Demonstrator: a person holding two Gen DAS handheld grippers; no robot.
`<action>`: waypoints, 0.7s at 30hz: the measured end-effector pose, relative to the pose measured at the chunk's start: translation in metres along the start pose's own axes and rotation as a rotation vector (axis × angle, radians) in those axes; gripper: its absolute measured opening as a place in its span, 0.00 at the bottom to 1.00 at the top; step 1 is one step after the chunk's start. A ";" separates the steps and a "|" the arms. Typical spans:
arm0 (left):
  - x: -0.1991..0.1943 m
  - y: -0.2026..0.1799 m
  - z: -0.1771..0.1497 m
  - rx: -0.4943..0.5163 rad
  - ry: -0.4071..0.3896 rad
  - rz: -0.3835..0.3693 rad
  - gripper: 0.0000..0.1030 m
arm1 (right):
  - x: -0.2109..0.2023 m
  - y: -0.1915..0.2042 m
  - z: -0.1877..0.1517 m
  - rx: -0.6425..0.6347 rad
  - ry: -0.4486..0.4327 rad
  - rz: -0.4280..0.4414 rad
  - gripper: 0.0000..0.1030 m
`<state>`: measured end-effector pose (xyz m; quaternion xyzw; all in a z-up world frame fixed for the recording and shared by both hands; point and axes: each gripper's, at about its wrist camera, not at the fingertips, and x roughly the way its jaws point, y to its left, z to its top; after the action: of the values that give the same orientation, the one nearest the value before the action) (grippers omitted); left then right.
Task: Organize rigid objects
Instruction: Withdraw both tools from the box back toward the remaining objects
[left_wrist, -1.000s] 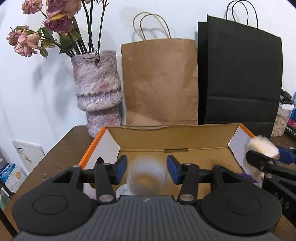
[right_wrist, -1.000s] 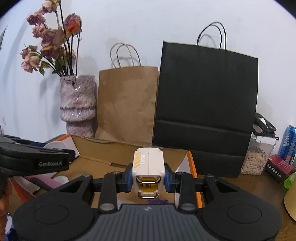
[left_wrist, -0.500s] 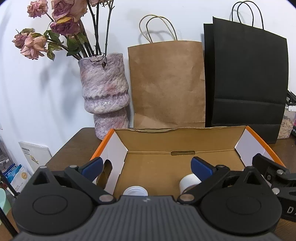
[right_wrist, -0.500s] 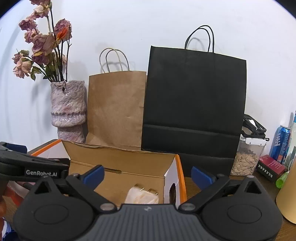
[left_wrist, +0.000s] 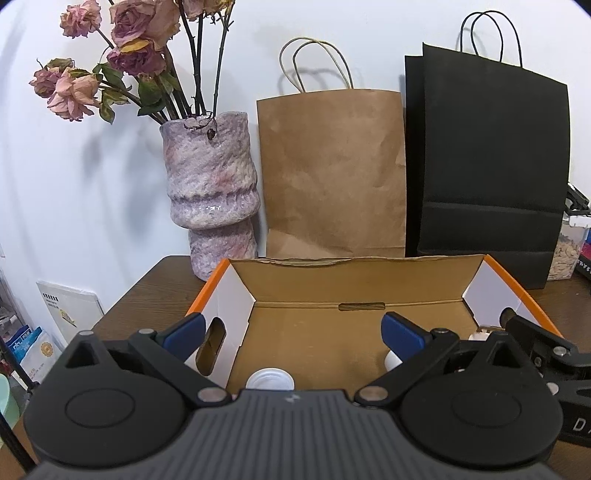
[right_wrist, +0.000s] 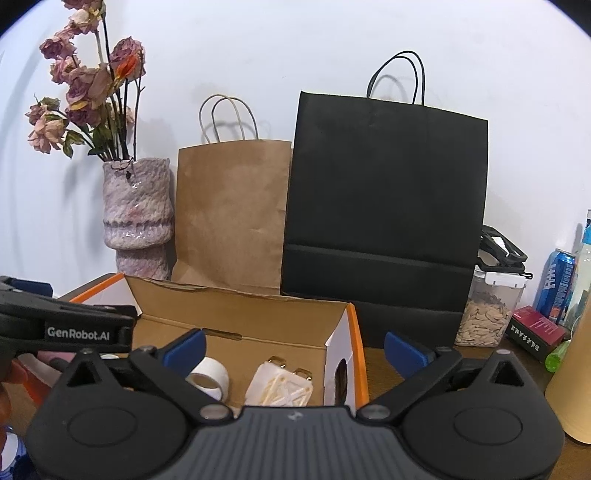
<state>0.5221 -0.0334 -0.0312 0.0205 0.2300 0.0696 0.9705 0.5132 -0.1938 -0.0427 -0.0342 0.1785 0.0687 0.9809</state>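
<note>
The cardboard box (left_wrist: 354, 325) is set on the table (left_wrist: 147, 291), near its back edge. Both the left gripper (left_wrist: 291, 332) and the right gripper (right_wrist: 293, 349) are spread wide and empty above the box's front edge. For the next pick, each gripper is best lifted clear of the box walls before it is moved sideways. Inside the box, a white latticed block (right_wrist: 280, 387) is seen near the right wall, a tape roll (right_wrist: 210, 374) beside it, and a small white cup (left_wrist: 269, 380) at the front edge.
</note>
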 end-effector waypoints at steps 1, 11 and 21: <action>-0.002 0.000 0.000 -0.001 -0.001 -0.001 1.00 | -0.002 0.000 0.000 -0.001 -0.001 -0.001 1.00; -0.023 0.002 -0.007 -0.003 -0.017 -0.013 1.00 | -0.024 -0.001 -0.004 -0.008 -0.003 -0.005 1.00; -0.051 0.004 -0.020 0.001 -0.027 -0.025 1.00 | -0.055 -0.001 -0.015 -0.007 0.016 -0.009 1.00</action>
<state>0.4672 -0.0370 -0.0260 0.0189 0.2170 0.0571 0.9743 0.4569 -0.2034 -0.0373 -0.0387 0.1857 0.0648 0.9797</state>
